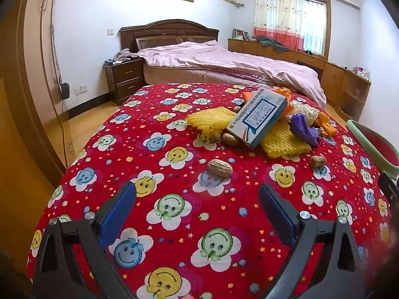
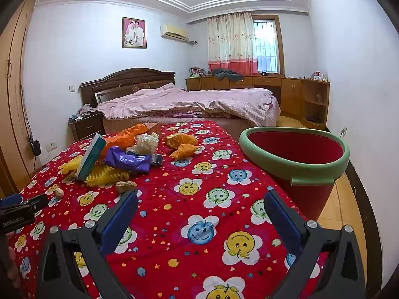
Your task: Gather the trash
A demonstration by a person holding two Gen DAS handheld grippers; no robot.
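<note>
A pile of trash lies on the red smiley-flower cloth (image 1: 174,199): a blue-white medicine box (image 1: 259,117), yellow foam nets (image 1: 281,142), a purple wrapper (image 1: 303,124), orange paper (image 1: 326,124) and peanut shells. One peanut (image 1: 220,168) lies just ahead of my open, empty left gripper (image 1: 197,194). Another peanut (image 1: 318,160) lies to the right. In the right wrist view the pile (image 2: 124,157) is at the left, and a peanut (image 2: 126,186) sits by the left fingertip of my open, empty right gripper (image 2: 199,201). The red bin with a green rim (image 2: 296,159) stands to the right.
The bin's rim (image 1: 369,147) shows at the right edge of the left wrist view. Beyond the cloth stands a bed with a pink quilt (image 2: 187,102), a nightstand (image 1: 124,77) and wooden cabinets (image 2: 299,92). The left gripper's body (image 2: 22,211) shows at the left of the right view.
</note>
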